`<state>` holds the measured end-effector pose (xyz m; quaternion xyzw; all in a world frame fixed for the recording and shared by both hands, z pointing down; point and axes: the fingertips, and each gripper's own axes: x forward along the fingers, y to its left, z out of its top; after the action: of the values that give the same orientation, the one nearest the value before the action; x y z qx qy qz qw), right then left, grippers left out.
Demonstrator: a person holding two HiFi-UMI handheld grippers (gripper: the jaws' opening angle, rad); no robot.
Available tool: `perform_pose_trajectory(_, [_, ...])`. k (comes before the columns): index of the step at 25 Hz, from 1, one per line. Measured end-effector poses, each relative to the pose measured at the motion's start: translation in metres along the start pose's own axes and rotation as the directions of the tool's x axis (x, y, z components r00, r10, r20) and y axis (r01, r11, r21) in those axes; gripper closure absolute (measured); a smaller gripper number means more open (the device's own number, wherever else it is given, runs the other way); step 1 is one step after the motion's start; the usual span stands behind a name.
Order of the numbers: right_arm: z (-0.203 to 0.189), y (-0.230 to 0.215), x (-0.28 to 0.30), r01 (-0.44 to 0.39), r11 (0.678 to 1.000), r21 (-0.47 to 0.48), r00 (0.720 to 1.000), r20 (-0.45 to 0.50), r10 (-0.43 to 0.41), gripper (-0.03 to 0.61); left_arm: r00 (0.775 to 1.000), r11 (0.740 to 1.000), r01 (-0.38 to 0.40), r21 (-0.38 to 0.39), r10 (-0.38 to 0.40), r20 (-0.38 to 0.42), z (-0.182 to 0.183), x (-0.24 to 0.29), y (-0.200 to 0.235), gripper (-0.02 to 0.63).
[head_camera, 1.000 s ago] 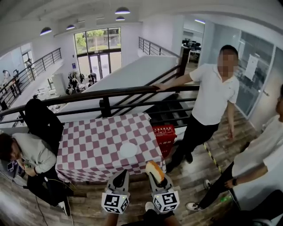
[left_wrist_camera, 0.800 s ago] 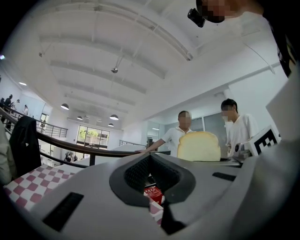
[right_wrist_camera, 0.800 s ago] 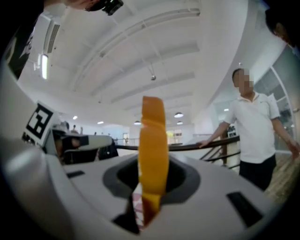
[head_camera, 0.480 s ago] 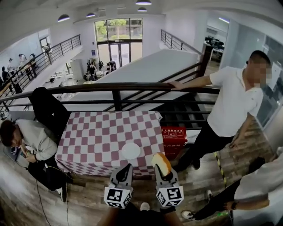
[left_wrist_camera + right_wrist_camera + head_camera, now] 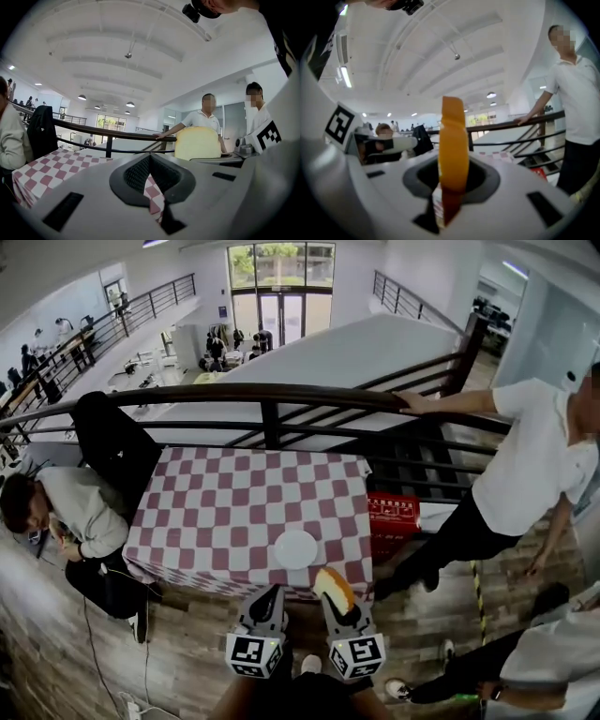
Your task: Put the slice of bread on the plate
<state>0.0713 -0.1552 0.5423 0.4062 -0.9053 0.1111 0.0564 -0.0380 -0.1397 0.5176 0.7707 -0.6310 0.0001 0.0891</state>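
Upright on its edge, the slice of bread [image 5: 453,150] is clamped between the right tongs [image 5: 339,604], crust facing the camera on that tool. The left tongs [image 5: 271,596] are together, with nothing between them, just beside the right pair.

Both pairs point toward the near edge of the bench [image 5: 216,521], which wears a red-and-white checked cloth. The bread shows at that near edge, close to the near right corner, in the air and not on the plate [image 5: 296,548]. The plate is white, round and bare, and lies on the cloth near the same corner.

A red crate [image 5: 394,517] stands against the bench's right edge. A dark railing [image 5: 281,395] runs behind the far edge. At the left edge a person in a grey top [image 5: 80,512] crouches beside a dark jacket [image 5: 112,442]. To the right a person in a white shirt [image 5: 525,465] rests a hand on the rail. The floor [image 5: 187,652] is wooden planks, and glass doors [image 5: 281,277] stand at the far end of the hall.
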Motion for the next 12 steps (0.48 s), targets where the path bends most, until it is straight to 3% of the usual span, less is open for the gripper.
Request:
perform_pose_trajectory(4, [-0.011, -0.003, 0.041, -0.011, 1.0, 0.018, 0.999, -0.053, 0.012, 0.477, 1.0, 1.0, -0.003, -0.02, 0.002, -0.02, -0.007, 0.026, 0.03, 0.597])
perform_pose_trajectory(12, [-0.03, 0.044, 0.132, -0.009, 0.998, 0.062, 0.988, -0.157, 0.018, 0.477, 0.996, 1.0, -0.001, -0.012, 0.0, -0.087, -0.021, 0.041, 0.13, 0.597])
